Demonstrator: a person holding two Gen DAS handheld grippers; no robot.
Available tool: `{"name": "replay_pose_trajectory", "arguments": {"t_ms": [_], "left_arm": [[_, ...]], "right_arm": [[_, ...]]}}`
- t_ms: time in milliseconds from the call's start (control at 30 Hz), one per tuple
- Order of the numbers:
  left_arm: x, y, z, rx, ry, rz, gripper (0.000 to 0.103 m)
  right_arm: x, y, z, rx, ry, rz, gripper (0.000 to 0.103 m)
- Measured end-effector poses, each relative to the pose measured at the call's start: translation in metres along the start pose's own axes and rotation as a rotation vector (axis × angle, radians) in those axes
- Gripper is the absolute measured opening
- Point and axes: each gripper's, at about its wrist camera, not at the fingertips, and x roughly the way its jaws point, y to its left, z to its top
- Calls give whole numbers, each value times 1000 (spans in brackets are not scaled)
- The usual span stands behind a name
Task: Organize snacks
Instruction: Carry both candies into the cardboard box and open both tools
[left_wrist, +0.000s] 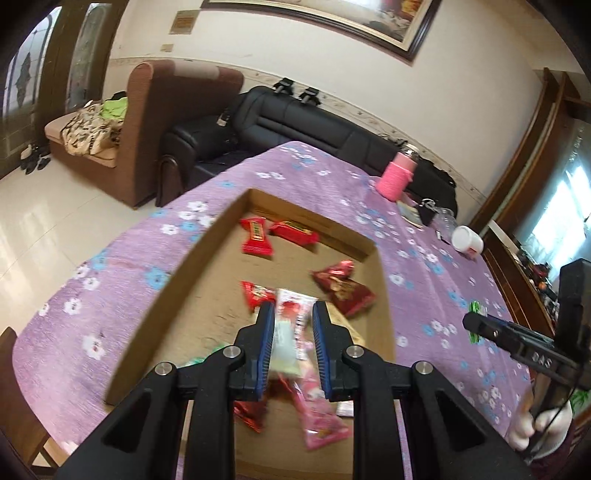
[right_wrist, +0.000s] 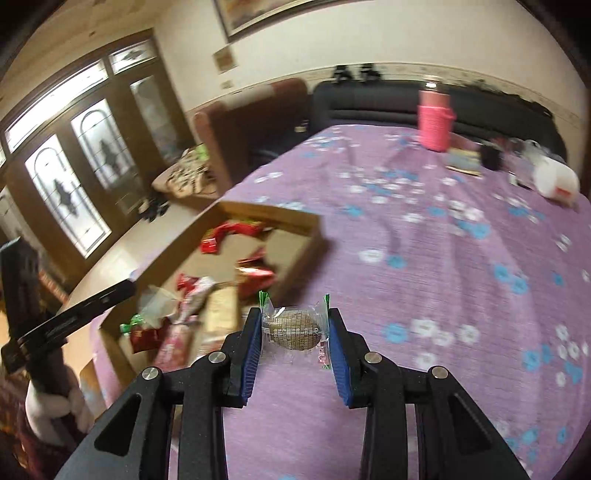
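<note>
Living room with a black sofa (left_wrist: 295, 122) behind, and a tabletop (left_wrist: 110, 280) under a purple flowered cloth; the landmark here is the shallow cardboard box (left_wrist: 207, 243) sitting on it, already holding several red snack packets (left_wrist: 256, 240).

Left wrist view: the left claw (left_wrist: 293, 314) is clamped on a white-and-pink wrapped snack (left_wrist: 291, 321), long axis running straight out along the fingers; it hangs right over the inside of the box, near the closest wall, so I'd guess the drop is basically straight down from here. The claw angles down into the box; the right claw (left_wrist: 476, 325) shows off the box's right side.

Right wrist view: the right claw (right_wrist: 293, 325) is pinching a clear-wrapped round cookie (right_wrist: 293, 328) by its two crimped ends, long axis crosswise between the pads; it sits over bare cloth, the box lying to the left and a bit ahead. So this hand looks like the farther one and needs to swing left before letting go.
</note>
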Motion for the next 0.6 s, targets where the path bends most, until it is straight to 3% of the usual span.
{"name": "replay_pose_trajectory", "arguments": {"t_ms": [467,533,600], "left_arm": [[21,29,25,8,14,43,21],[23,31,25,-6,16,33,26],[21,33,24,-22,10,15,43]], "right_arm": [[67,78,14,-123,91,81,38],[75,85,14,-134,104,87,38],[82,92,11,-149,116,85,39]]}}
